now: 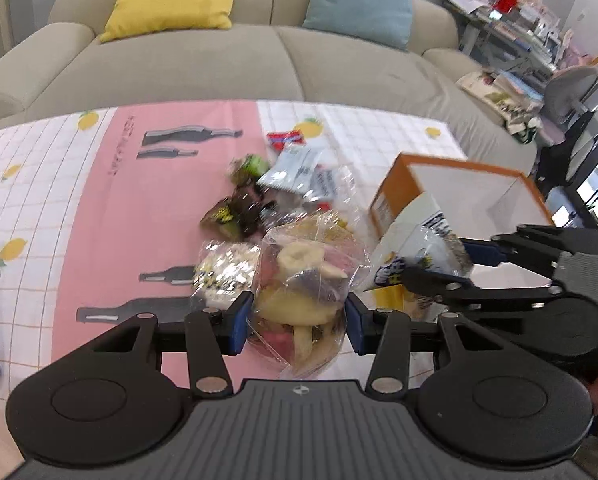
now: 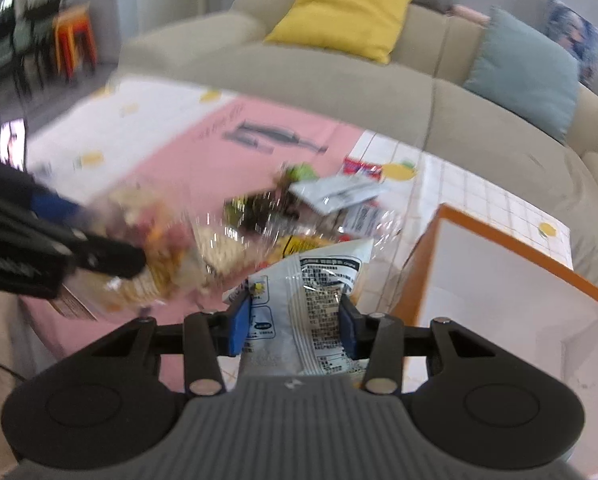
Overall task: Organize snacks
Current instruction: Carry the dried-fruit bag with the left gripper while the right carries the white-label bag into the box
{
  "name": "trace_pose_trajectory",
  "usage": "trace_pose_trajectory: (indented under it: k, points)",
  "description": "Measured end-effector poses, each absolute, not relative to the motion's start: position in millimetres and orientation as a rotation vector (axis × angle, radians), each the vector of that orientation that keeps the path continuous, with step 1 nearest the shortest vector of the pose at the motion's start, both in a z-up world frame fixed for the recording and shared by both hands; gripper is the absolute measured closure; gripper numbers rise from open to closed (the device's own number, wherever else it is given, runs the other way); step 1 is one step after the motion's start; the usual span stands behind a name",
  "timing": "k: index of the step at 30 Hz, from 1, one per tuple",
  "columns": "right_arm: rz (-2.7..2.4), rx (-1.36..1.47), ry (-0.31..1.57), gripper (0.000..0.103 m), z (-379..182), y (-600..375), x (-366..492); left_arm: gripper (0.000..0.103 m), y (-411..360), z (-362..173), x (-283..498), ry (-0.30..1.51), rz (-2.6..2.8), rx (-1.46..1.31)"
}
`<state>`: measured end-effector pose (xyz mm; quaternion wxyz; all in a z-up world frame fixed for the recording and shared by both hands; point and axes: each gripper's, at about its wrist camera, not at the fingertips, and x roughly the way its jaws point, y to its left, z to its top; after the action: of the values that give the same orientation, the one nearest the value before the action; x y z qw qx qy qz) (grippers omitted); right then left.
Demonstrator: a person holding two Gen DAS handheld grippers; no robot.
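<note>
Your left gripper (image 1: 297, 322) is clamped on a clear bag of dried fruit (image 1: 299, 276); your right gripper (image 2: 295, 326) is clamped on a white snack packet (image 2: 319, 300), with the orange-rimmed box (image 2: 499, 280) at its 2 o'clock. Both wrappers are slick, so either could slide free. The loose snack pile (image 1: 275, 184) at 12 o'clock could snag the dangling bag.
</note>
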<state>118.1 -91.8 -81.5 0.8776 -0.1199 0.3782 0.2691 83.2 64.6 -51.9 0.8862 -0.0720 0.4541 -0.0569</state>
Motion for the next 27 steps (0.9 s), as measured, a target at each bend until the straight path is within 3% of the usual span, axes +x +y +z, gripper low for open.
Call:
trace_pose_trajectory:
  k: [14, 27]
  points:
    - [0.383, 0.010, 0.760, 0.060, -19.5, -215.7, 126.1, 0.050, -20.2, 10.2, 114.5, 0.861, -0.312, -0.091]
    - [0.185, 0.059, 0.885, 0.060, -49.6, -292.7, 176.3, 0.050, -111.7, -21.9, 184.0, 0.997, -0.465, -0.047]
